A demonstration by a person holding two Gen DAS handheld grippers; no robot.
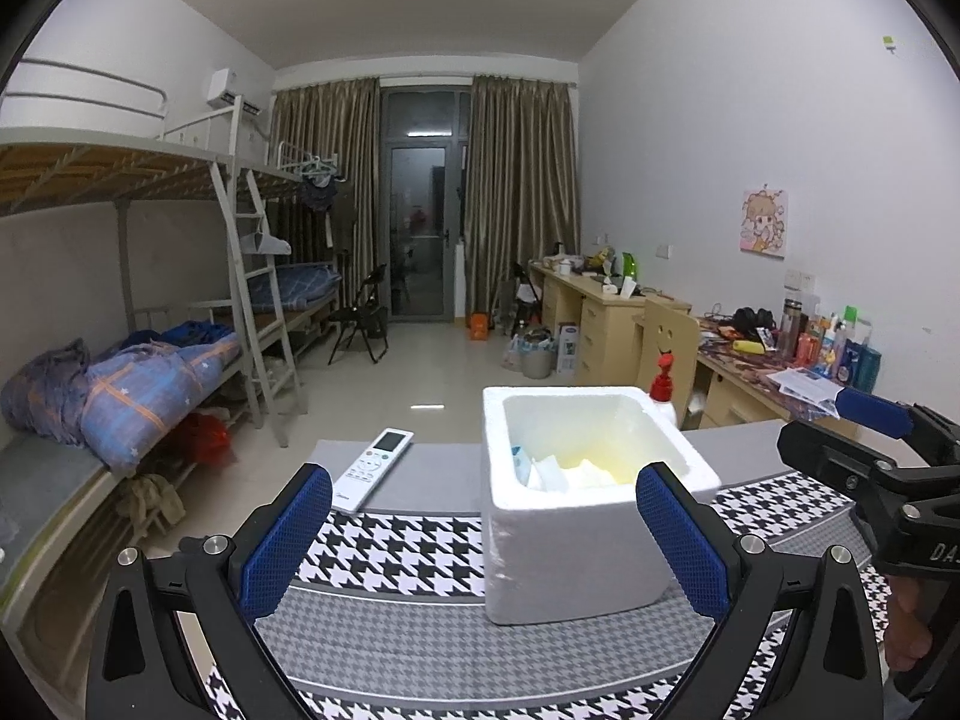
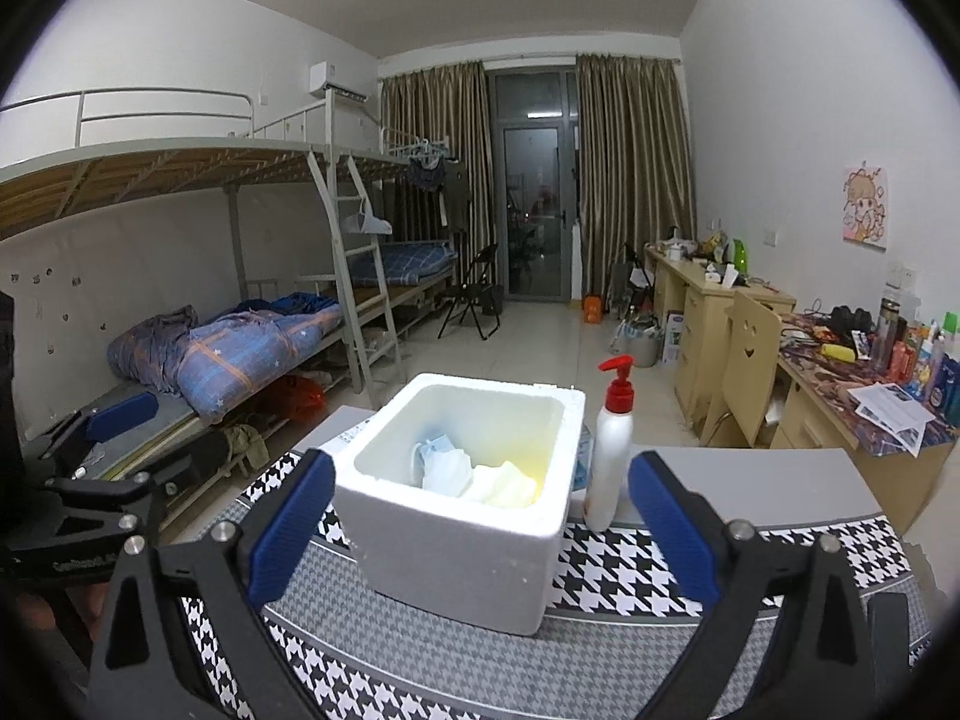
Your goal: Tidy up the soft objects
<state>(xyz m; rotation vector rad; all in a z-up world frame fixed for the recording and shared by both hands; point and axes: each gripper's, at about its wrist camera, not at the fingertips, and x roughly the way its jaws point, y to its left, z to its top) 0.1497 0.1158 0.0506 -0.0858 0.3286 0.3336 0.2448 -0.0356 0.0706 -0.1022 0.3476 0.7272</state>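
Note:
A white foam box (image 1: 576,552) (image 2: 462,558) stands on a houndstooth cloth (image 1: 396,558) (image 2: 624,576) on the table. Inside it lie soft things: a blue and white piece (image 2: 444,462) (image 1: 537,471) and a pale yellow one (image 2: 510,483) (image 1: 594,471). My left gripper (image 1: 483,543) is open, its blue pads wide apart in front of the box, with nothing between them. My right gripper (image 2: 480,540) is open too, pads spread on either side of the box's near wall without touching it. Each gripper shows at the edge of the other's view.
A white pump bottle with a red top (image 2: 609,450) (image 1: 663,387) stands just right of the box. A white remote control (image 1: 375,468) lies on the grey table to the box's left. Bunk beds (image 2: 252,336) line the left wall, desks (image 2: 720,312) the right.

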